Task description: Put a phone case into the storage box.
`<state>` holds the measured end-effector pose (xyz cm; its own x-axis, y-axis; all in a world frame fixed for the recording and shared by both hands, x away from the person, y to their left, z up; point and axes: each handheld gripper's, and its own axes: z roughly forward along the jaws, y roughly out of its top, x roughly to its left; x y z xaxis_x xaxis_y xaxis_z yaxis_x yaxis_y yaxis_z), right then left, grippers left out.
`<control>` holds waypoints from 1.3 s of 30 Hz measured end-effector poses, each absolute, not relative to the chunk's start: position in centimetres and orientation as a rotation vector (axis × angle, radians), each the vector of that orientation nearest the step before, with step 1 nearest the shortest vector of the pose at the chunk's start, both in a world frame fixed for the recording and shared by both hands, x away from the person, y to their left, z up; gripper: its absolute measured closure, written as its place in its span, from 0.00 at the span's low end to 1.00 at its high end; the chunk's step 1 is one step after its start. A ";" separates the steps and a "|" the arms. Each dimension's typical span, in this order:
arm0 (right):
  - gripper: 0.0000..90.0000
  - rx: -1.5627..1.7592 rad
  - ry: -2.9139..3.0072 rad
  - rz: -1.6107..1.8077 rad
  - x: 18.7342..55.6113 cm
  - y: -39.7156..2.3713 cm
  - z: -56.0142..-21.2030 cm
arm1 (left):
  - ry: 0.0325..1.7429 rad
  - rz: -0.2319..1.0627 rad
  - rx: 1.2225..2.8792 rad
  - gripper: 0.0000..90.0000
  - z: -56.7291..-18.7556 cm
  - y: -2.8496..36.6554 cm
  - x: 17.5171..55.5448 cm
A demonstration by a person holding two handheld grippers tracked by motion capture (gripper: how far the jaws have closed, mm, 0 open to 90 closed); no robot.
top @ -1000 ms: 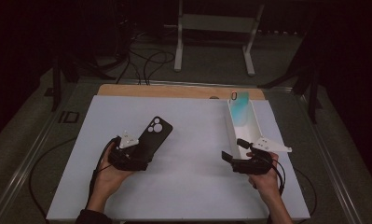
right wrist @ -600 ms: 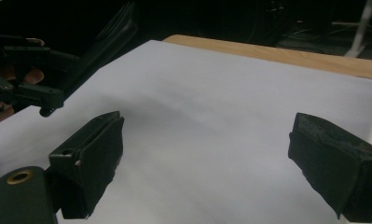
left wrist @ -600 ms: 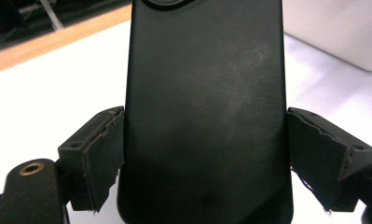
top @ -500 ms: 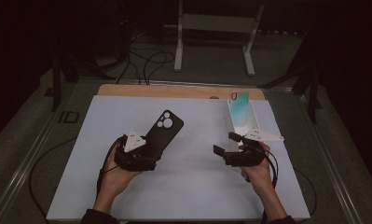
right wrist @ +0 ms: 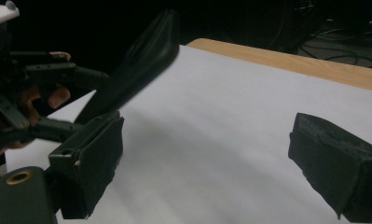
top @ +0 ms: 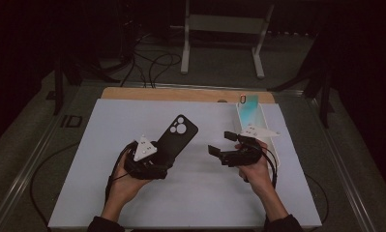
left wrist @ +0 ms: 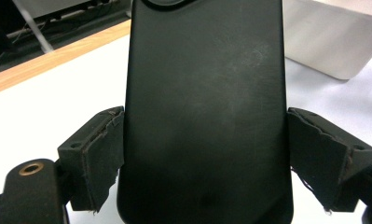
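Phone case [top: 177, 137], black, camera cutouts at its far end, is clamped across its width by the left gripper [top: 154, 162], pads pressing both long edges in the left gripper view [left wrist: 204, 116]. It sits over the middle-left of the white desk [top: 132, 116], angled up and away from the person. Right gripper [top: 219, 143] is released, jaws wide apart with nothing between them, aimed left toward the case and near it but not touching. Phone [top: 249, 112] with a teal face lies in a white tray [top: 270, 145] by the desk's right edge, just behind the right hand [top: 254, 169].
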<state>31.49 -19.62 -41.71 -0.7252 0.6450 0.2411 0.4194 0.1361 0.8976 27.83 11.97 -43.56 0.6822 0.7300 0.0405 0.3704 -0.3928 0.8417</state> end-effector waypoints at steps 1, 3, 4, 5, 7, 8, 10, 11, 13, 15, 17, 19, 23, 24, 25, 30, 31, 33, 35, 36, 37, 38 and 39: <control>0.11 1.053 2.206 1.629 31.6 -19.4 -41.6 | 0.841 0.517 2.016 0.17 -43.6 11.8 27.8; 0.11 1.053 2.215 1.638 31.8 -19.0 -41.4 | 0.832 0.519 2.018 0.17 -43.6 11.5 27.8; 0.11 1.048 2.221 1.640 31.8 -18.8 -41.4 | 0.827 0.520 2.019 0.17 -43.5 11.3 27.8; 0.11 1.048 2.224 1.638 31.9 -18.6 -41.3 | 0.819 0.519 2.020 0.17 -43.5 11.1 27.8; 0.12 1.038 2.235 1.636 32.0 -18.1 -41.2 | 0.803 0.519 2.026 0.17 -43.4 10.7 27.8; 0.12 1.039 2.239 1.634 32.0 -17.9 -41.1 | 0.797 0.521 2.026 0.17 -43.3 10.5 27.8; 0.12 1.040 2.241 1.633 32.1 -17.7 -41.0 | 0.790 0.518 2.028 0.17 -43.2 10.3 27.8; 0.12 1.038 2.243 1.637 32.1 -17.5 -41.0 | 0.779 0.520 2.030 0.17 -43.2 10.1 27.8; 0.13 1.046 2.249 1.642 32.2 -17.2 -40.8 | 0.766 0.517 2.034 0.17 -43.1 9.7 27.9; 0.16 1.045 2.254 1.635 32.4 -16.8 -40.5 | 0.746 0.518 2.033 0.17 -43.1 9.2 27.8; 0.19 1.053 2.256 1.635 32.4 -16.6 -40.3 | 0.731 0.520 2.019 0.17 -43.0 8.9 27.7; 0.25 1.060 2.253 1.632 32.5 -16.5 -40.2 | 0.718 0.521 2.010 0.17 -43.0 8.6 27.6; 0.45 1.054 2.269 1.634 32.4 -16.3 -40.2 | 0.712 0.517 2.007 0.17 -43.0 8.4 27.6; 0.49 1.048 2.279 1.636 32.4 -16.3 -40.3 | 0.708 0.519 2.010 0.17 -43.1 8.2 27.6; 0.52 1.046 2.284 1.641 32.4 -16.2 -40.3 | 0.708 0.515 2.008 0.17 -43.1 8.1 27.6; 0.65 1.053 2.315 1.686 32.4 -16.2 -40.2 | 0.714 0.522 1.997 0.17 -43.3 8.0 27.6; 0.68 1.059 2.322 1.699 32.4 -16.2 -40.1 | 0.714 0.528 1.999 0.17 -43.4 7.9 27.6; 0.72 1.073 2.333 1.720 32.4 -16.2 -40.2 | 0.717 0.534 2.007 0.17 -43.4 7.7 27.6; 0.74 1.077 2.340 1.726 32.4 -16.2 -40.2 | 0.718 0.541 2.011 0.17 -43.5 7.7 27.6; 0.77 1.089 2.355 1.737 32.5 -16.1 -40.2 | 0.722 0.543 2.013 0.17 -43.6 7.5 27.6; 0.77 1.089 2.355 1.737 32.5 -16.1 -40.2 | 0.722 0.543 2.013 0.17 -43.6 7.5 27.6; 0.79 1.091 2.360 1.739 32.5 -16.1 -40.2 | 0.723 0.541 2.016 0.17 -43.6 7.4 27.6; 0.81 1.087 2.371 1.741 32.5 -16.0 -40.2 | 0.724 0.542 2.015 0.17 -43.6 7.4 27.6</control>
<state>32.48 -16.03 -40.16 -0.7597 0.5272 0.3807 0.5211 0.1435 0.8413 27.63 7.39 -43.64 0.7325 0.6743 0.0937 0.2804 -0.4243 0.8610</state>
